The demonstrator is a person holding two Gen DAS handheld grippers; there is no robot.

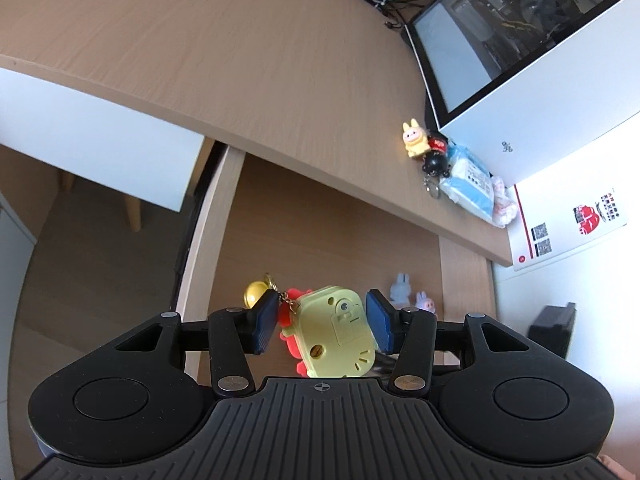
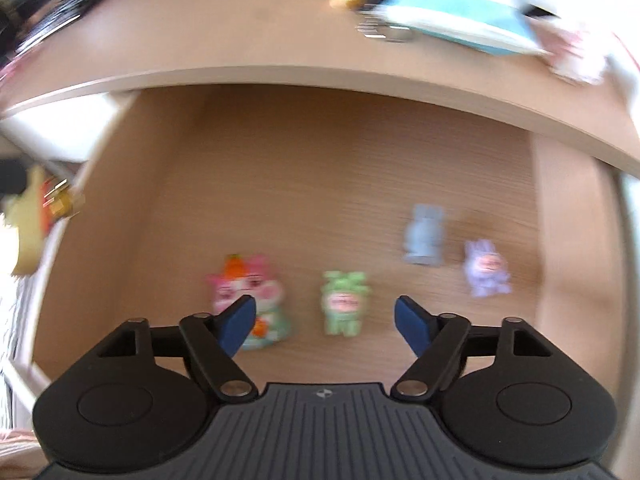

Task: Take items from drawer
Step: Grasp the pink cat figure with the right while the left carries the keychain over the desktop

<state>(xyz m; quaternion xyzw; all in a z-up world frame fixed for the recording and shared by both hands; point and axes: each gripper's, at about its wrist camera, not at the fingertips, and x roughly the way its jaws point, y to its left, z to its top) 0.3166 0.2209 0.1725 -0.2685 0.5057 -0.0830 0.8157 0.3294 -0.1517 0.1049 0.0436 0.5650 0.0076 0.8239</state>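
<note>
**Inspector:** Start with the largest item.

**Assistant:** The desk point(image 1: 248, 60), light wood, with a white computer case point(image 1: 560, 60) at its far right. Beside the case lies a blue tissue pack point(image 1: 470, 182), with a yellow bunny figure point(image 1: 414, 140) and a black keyring charm point(image 1: 434, 160) next to it, apparently set there as unloaded goods.

**Inspector:** The drawer?

**Assistant:** The drawer point(image 2: 168, 200) is pulled out beneath the desk edge. Four small figures lie on its floor: pink point(image 2: 244, 292), green point(image 2: 343, 304), grey-blue point(image 2: 424, 236) and lilac point(image 2: 486, 268), well apart from one another.

**Inspector:** Grippers?

**Assistant:** The left gripper point(image 1: 322, 322) is clamped on a yellow toy point(image 1: 334, 332), back face to the camera, with a red part and a chain behind it. It is held above the drawer, judged ready for transfer to the desk. The right gripper point(image 2: 325, 322) is spread wide and empty, poised over the green figure, probably its next pick. That view is blurred, so contact cannot be confirmed.
</note>
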